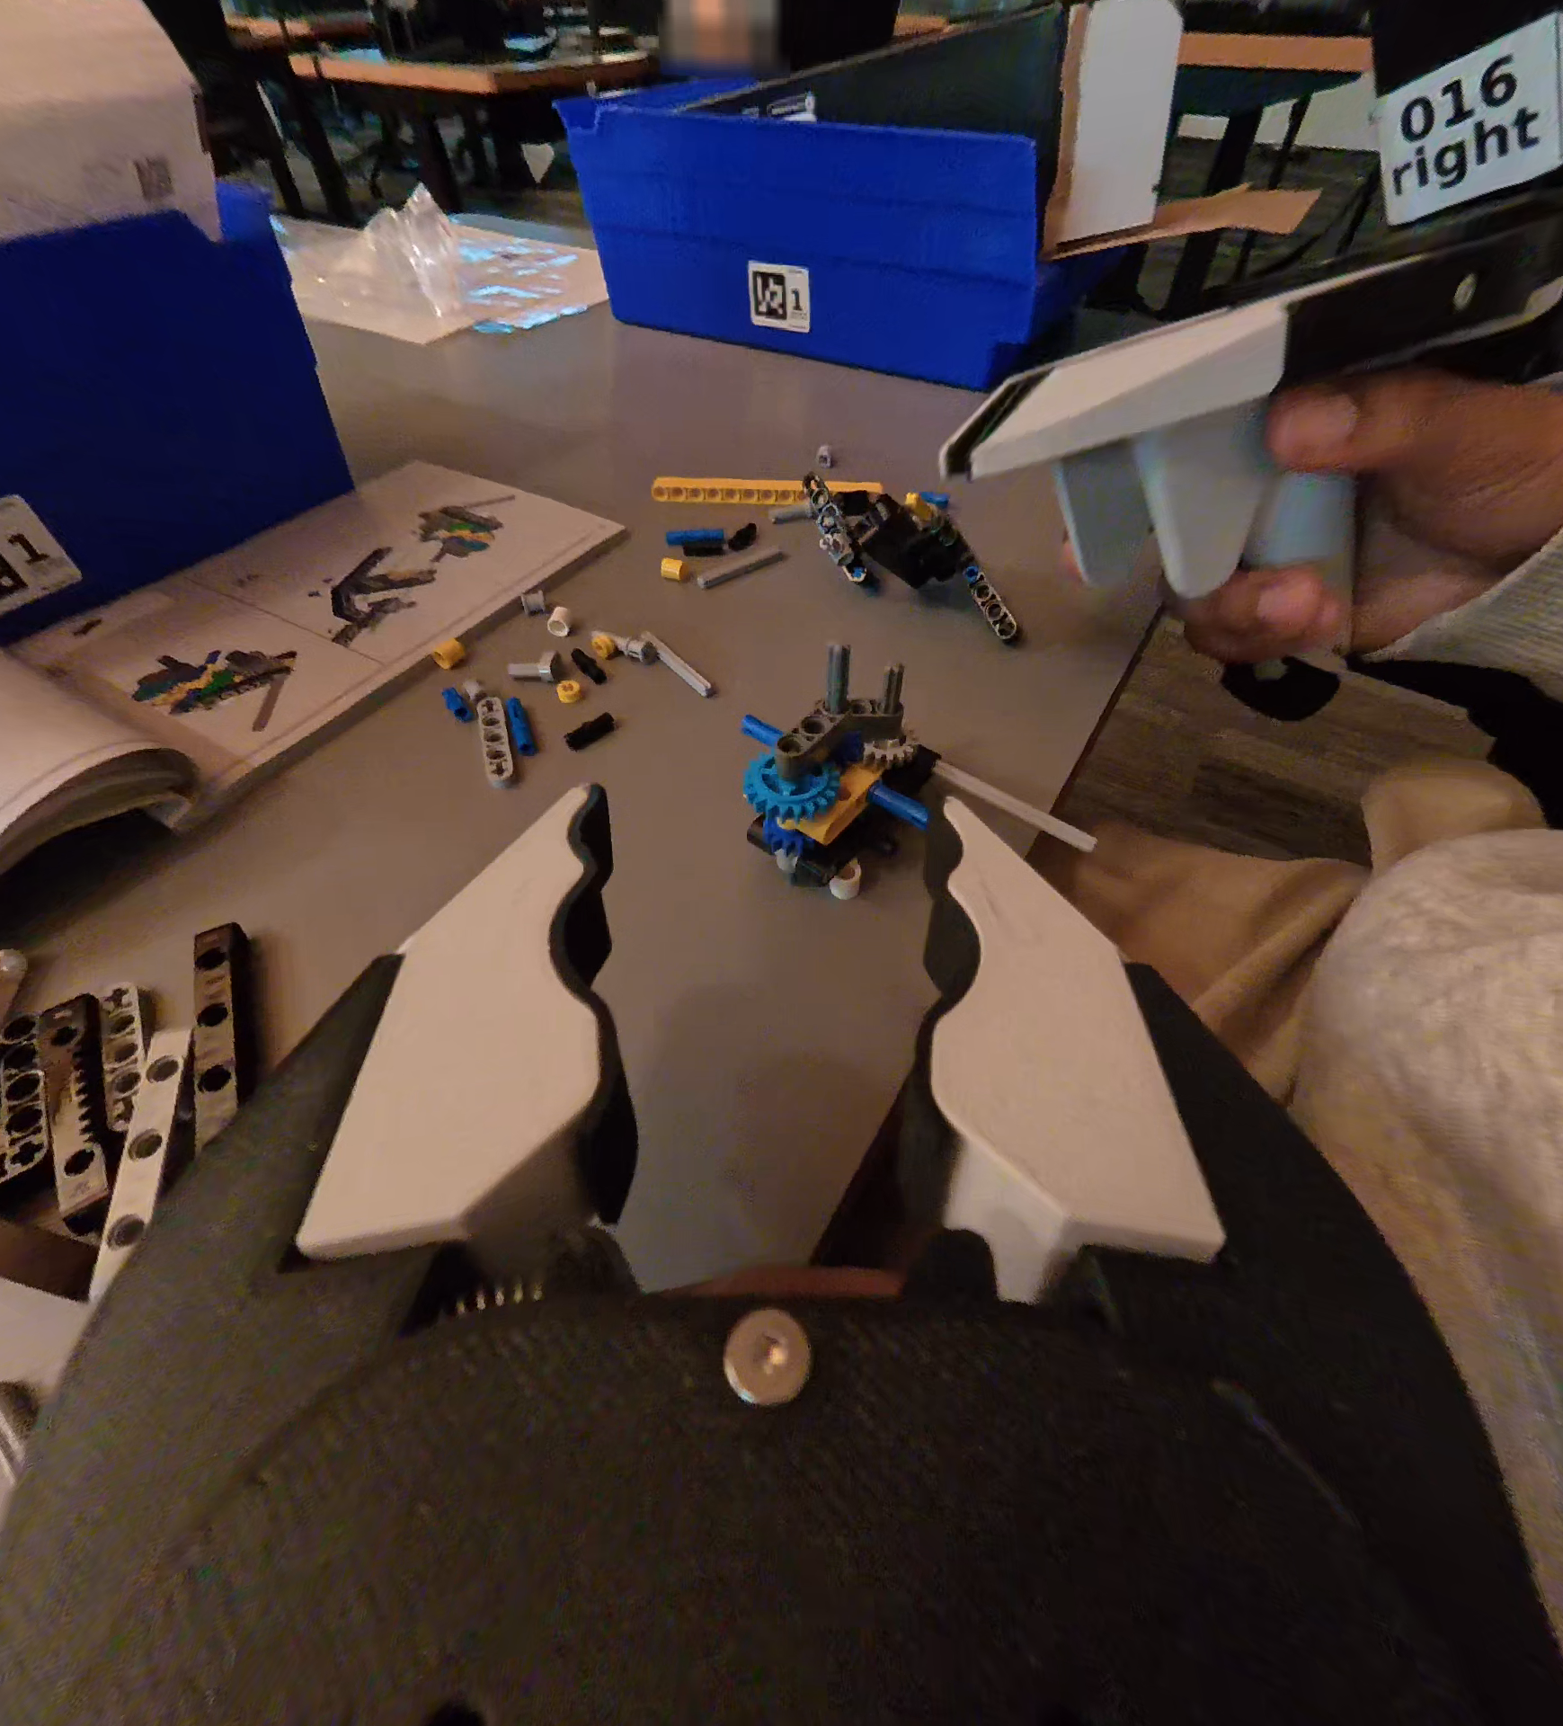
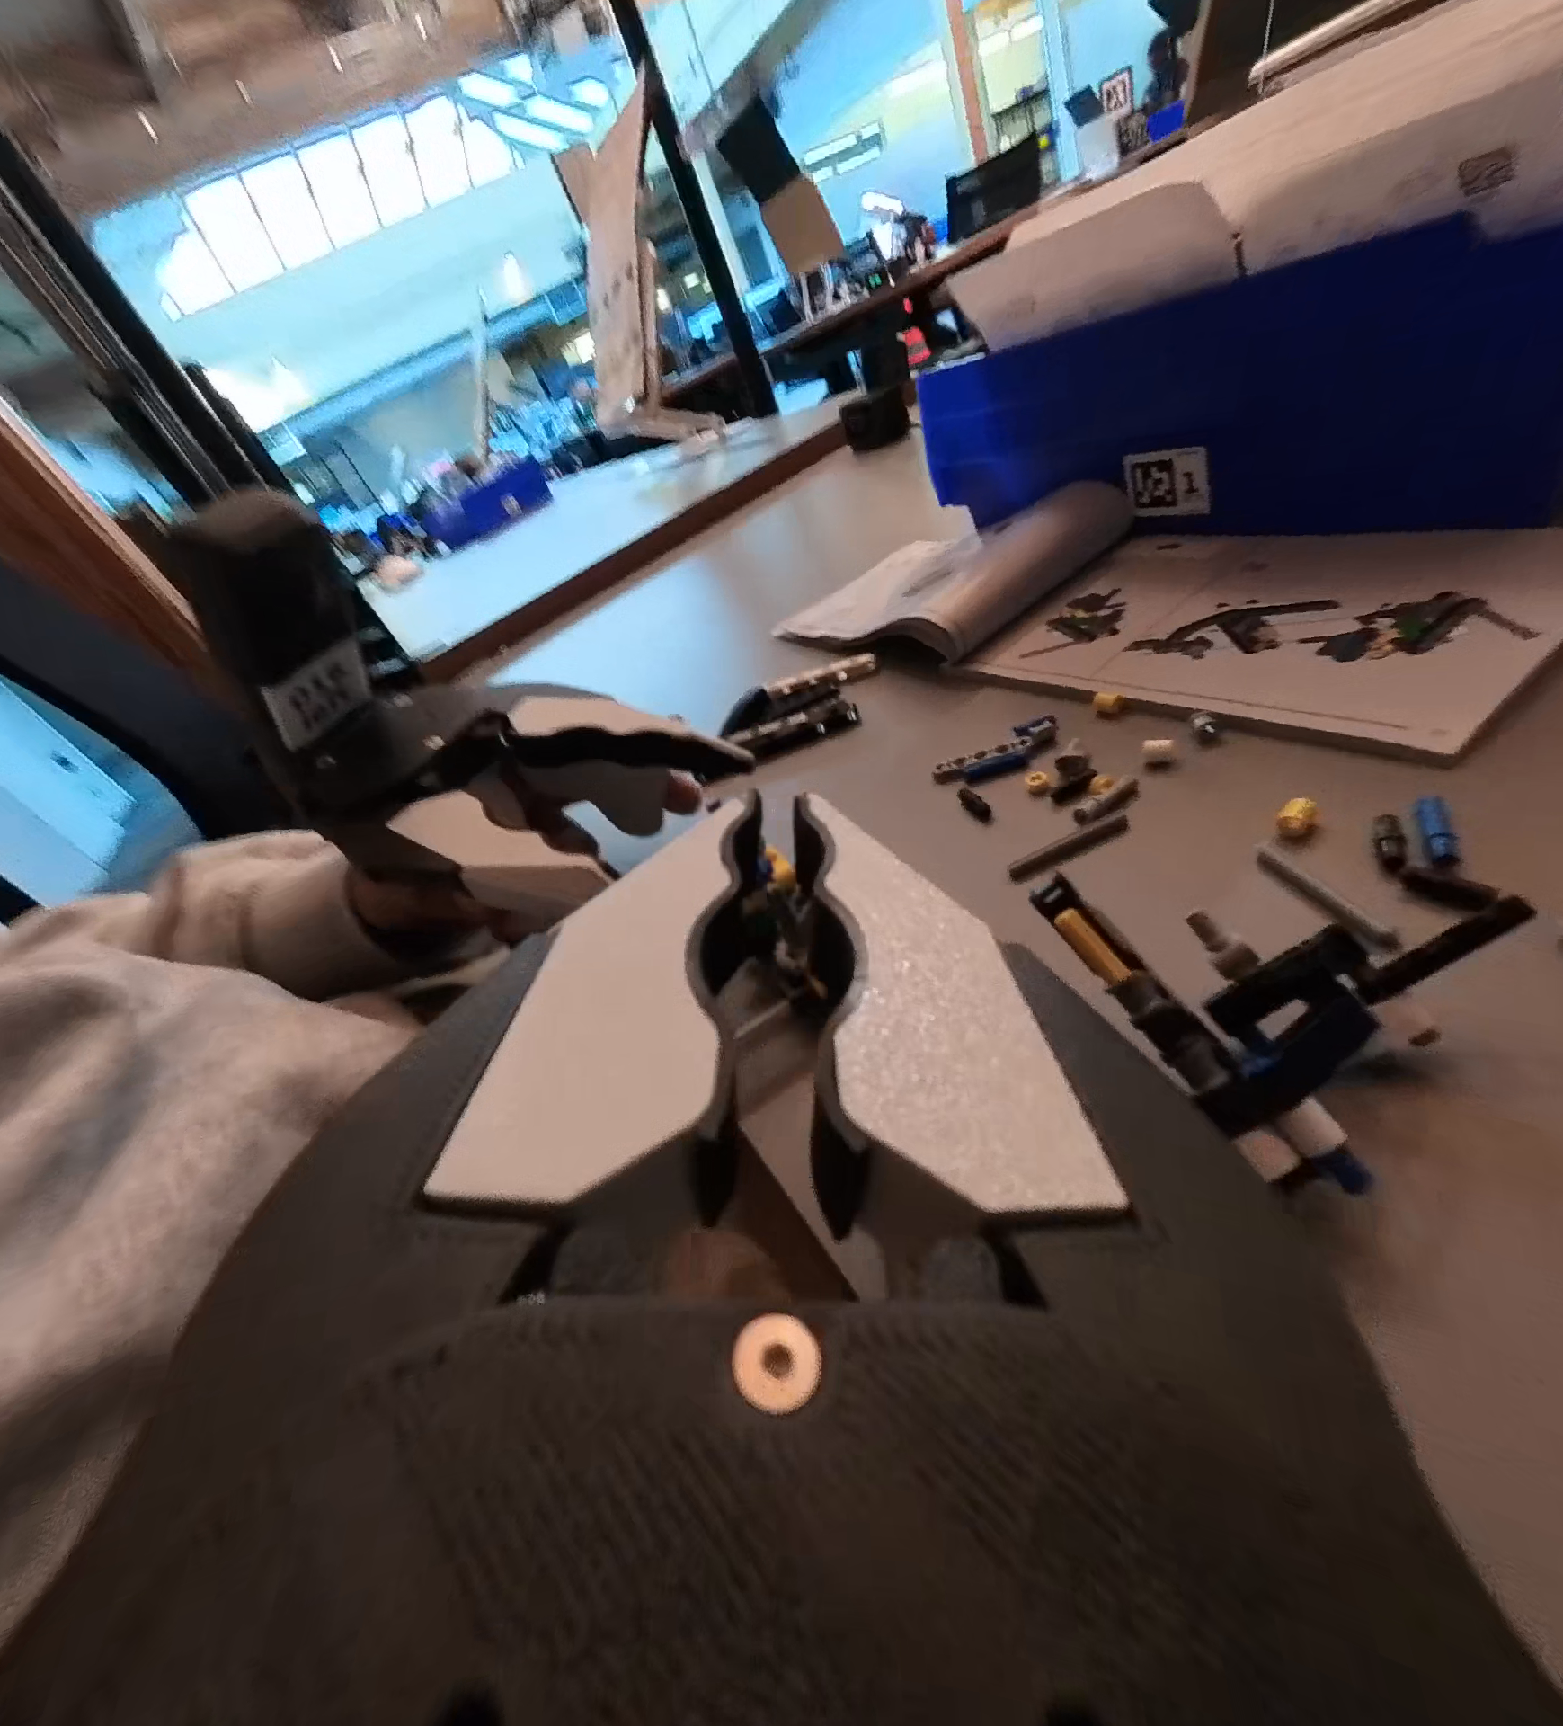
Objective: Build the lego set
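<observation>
A small gear assembly (image 1: 829,780) with a blue gear, a yellow plate and grey axles stands on the grey table (image 1: 497,859), near its right edge. My left gripper (image 1: 773,803) is open and empty, low over the table, with the assembly just beyond and between its fingertips. My right gripper (image 2: 777,808) is almost shut and empty; the gear assembly (image 2: 779,878) shows through the gap between its fingers. In the left wrist view the right gripper (image 1: 959,458) hangs in the air above and right of the assembly. A second, black assembly (image 1: 908,551) lies farther back.
Loose pins, axles and bushes (image 1: 572,672) and a yellow beam (image 1: 740,488) lie mid-table. An open instruction booklet (image 1: 292,635) lies at left and a pile of beams (image 1: 77,1093) at near left. Blue bins (image 1: 815,215) (image 1: 105,374) stand behind. The table edge (image 1: 1104,728) is at right. The left gripper's tips are roughly 8 cm from the right gripper's.
</observation>
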